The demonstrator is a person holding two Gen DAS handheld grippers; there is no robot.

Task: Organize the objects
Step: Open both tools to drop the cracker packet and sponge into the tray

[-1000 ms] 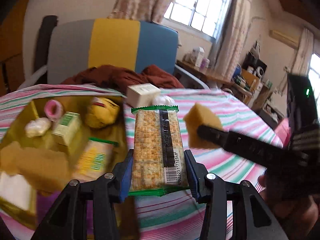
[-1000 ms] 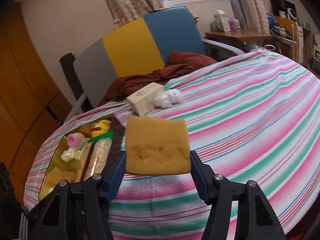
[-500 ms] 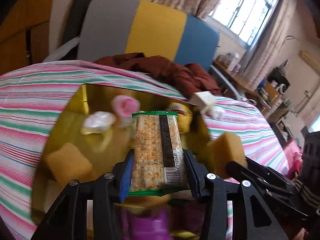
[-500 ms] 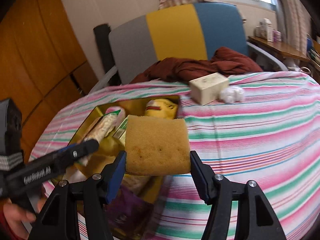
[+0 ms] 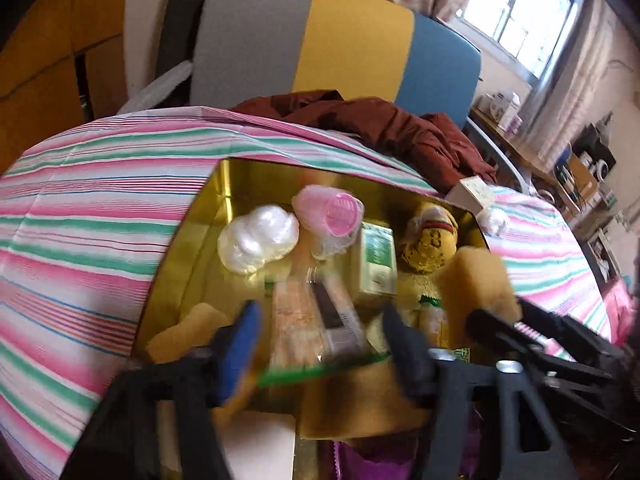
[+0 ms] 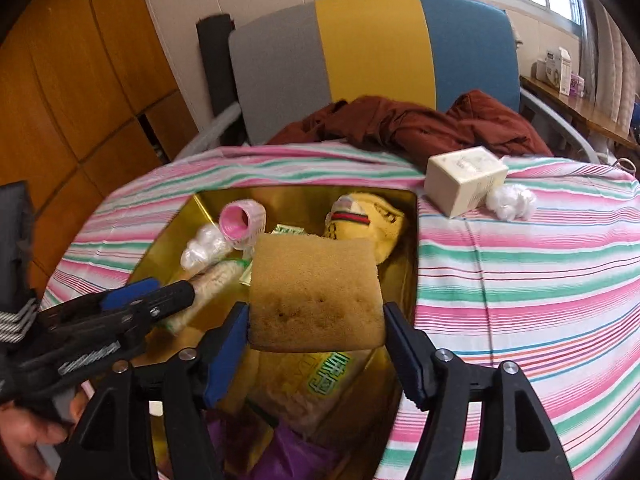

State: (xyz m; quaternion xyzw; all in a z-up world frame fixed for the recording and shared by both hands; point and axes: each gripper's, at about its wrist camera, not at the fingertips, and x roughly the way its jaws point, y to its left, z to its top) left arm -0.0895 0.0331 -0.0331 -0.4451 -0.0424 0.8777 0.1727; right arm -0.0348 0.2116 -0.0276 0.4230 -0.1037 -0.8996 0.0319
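Observation:
A gold tin box sits on the striped table and holds several items. My left gripper has its jaws spread; the cracker packet lies blurred between them over the box, no longer squeezed. It also shows in the right wrist view by the left gripper's fingers. My right gripper is shut on a yellow sponge and holds it above the box.
In the box lie a pink curler, a white plastic wad, a green-white carton, a yellow plush toy and another sponge. On the cloth stand a cream box and a white wad. A chair with brown cloth stands behind.
Both grippers moved left over the gold box. The left jaws have opened and the cracker packet is dropping free. The right gripper still holds the sponge.

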